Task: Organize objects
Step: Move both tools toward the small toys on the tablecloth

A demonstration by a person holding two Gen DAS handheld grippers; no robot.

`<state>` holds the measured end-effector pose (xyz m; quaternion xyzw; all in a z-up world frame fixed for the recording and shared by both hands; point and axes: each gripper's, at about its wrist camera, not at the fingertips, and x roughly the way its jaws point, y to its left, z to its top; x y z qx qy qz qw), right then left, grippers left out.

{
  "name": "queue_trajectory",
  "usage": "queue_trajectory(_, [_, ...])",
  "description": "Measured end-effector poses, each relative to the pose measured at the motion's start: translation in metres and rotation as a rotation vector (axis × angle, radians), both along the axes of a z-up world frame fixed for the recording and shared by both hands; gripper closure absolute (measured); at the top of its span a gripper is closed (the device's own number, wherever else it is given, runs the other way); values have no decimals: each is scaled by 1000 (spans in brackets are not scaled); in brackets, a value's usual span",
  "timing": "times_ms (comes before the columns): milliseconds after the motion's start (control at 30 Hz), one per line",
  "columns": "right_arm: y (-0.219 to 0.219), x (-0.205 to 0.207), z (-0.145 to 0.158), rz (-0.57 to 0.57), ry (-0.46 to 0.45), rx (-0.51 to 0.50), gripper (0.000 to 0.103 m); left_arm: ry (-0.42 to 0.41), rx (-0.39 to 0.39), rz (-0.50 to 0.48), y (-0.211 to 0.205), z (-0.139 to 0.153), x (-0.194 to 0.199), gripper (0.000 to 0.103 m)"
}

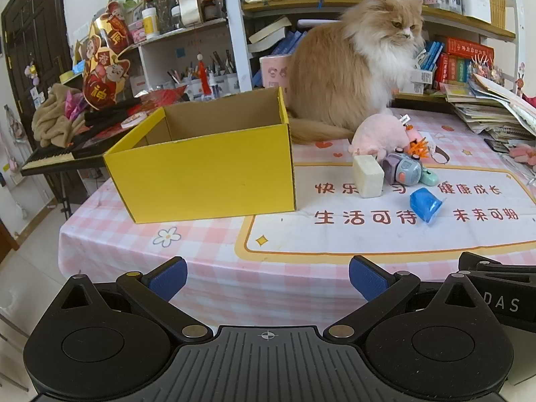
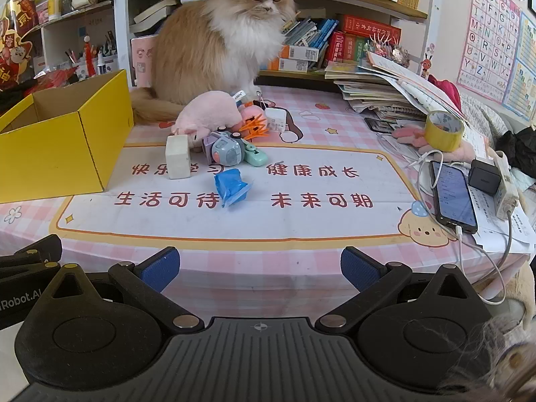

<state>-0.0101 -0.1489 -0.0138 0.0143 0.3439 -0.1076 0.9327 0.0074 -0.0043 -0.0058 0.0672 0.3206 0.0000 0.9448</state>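
Evidently nothing has been sorted yet: the yellow box (image 1: pixel 204 164) is seen empty, while the white block (image 1: pixel 367 176), blue packet (image 1: pixel 424 203) and toy camera (image 1: pixel 402 169) lie beside it. Both the left gripper (image 1: pixel 268 276) and right gripper (image 2: pixel 260 268) are held spread wide, gripping nothing.

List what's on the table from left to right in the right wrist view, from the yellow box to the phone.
yellow box → white block → blue wrapped packet → yellow tape roll → phone. The toys heaped behind the block overlap, so they are left out.
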Motion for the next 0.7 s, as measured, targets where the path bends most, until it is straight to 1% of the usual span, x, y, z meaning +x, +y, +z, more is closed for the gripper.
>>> queue_trajectory(300, [-3,1,2,-2,-5,-1,0,-4,0,-2,-2,-1,0,0])
queue_trajectory(500, [-4,6,3,2,-7,-6,0,-3,-19,-7,-3,0,5,0])
queue_trajectory(700, [-3,18,2,32,4,-14,0,18,-42,25,-1,-2,18,0])
